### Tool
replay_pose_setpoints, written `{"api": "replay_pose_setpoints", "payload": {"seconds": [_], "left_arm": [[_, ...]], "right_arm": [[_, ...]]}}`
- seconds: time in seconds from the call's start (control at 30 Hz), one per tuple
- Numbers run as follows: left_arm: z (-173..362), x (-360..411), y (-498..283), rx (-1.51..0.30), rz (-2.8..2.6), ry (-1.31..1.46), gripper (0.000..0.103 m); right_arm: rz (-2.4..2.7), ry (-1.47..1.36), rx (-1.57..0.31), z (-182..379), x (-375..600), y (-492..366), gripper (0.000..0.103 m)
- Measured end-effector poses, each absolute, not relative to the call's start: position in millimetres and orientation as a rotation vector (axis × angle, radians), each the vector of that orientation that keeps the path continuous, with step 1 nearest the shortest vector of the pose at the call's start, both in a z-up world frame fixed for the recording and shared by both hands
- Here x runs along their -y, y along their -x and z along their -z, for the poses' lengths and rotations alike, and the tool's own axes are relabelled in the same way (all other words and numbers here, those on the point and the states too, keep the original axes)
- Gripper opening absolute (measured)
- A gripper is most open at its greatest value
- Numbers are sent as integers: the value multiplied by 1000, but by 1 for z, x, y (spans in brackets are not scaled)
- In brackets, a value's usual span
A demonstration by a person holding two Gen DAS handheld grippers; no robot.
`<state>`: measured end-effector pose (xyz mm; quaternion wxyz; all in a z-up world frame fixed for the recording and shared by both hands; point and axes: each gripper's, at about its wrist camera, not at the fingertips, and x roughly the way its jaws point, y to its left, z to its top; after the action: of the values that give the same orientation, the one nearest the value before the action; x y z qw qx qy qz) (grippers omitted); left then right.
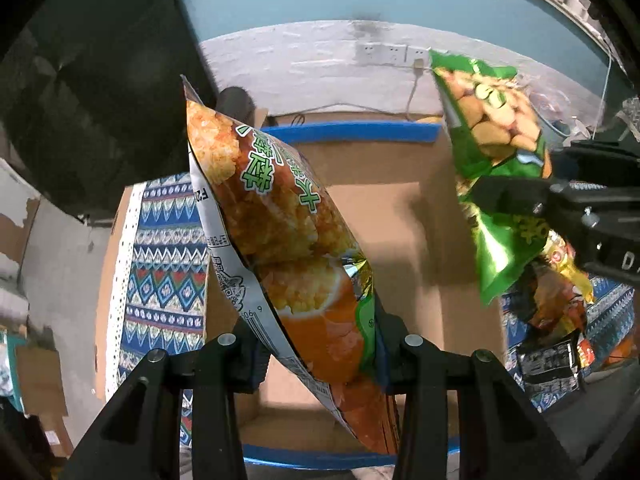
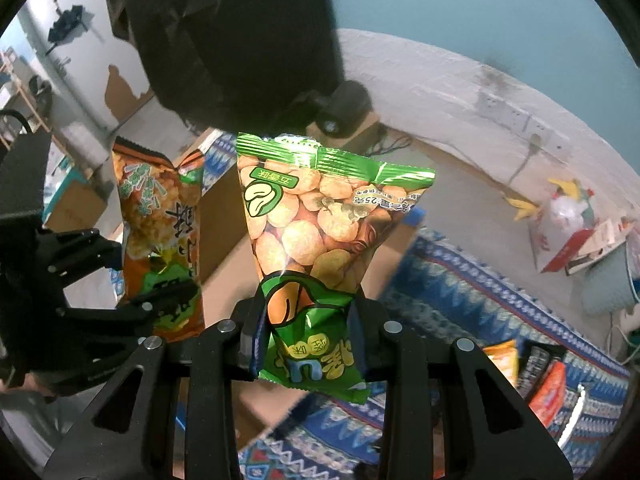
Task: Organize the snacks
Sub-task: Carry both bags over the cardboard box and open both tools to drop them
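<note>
My left gripper (image 1: 320, 354) is shut on an orange snack bag (image 1: 280, 216) and holds it upright above an open cardboard box (image 1: 400, 216) with blue tape on its rim. My right gripper (image 2: 308, 340) is shut on a green snack bag (image 2: 316, 216) with round crackers printed on it. The green bag (image 1: 492, 128) also shows at the right of the left wrist view, held in the right gripper (image 1: 516, 200) over the box's right side. The orange bag (image 2: 160, 216) and the left gripper (image 2: 136, 280) show at the left of the right wrist view.
A blue patterned cloth (image 1: 160, 260) covers the surface around the box. Several more snack packs (image 2: 532, 372) lie on the cloth at the right. A white wall with sockets (image 1: 392, 54) stands behind. A bag with bananas (image 2: 560, 212) sits far right.
</note>
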<state>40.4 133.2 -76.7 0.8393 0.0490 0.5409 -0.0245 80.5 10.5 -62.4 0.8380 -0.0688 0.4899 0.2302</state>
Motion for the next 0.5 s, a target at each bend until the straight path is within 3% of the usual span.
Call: {"api": "replay_pose_setpoints", "payload": {"seconds": [0.5], "left_arm": [[121,-161,-43,-1287,-15,-10,45]], "right_arm": [[-524,180,-1166,110,-38,-88,33]]}}
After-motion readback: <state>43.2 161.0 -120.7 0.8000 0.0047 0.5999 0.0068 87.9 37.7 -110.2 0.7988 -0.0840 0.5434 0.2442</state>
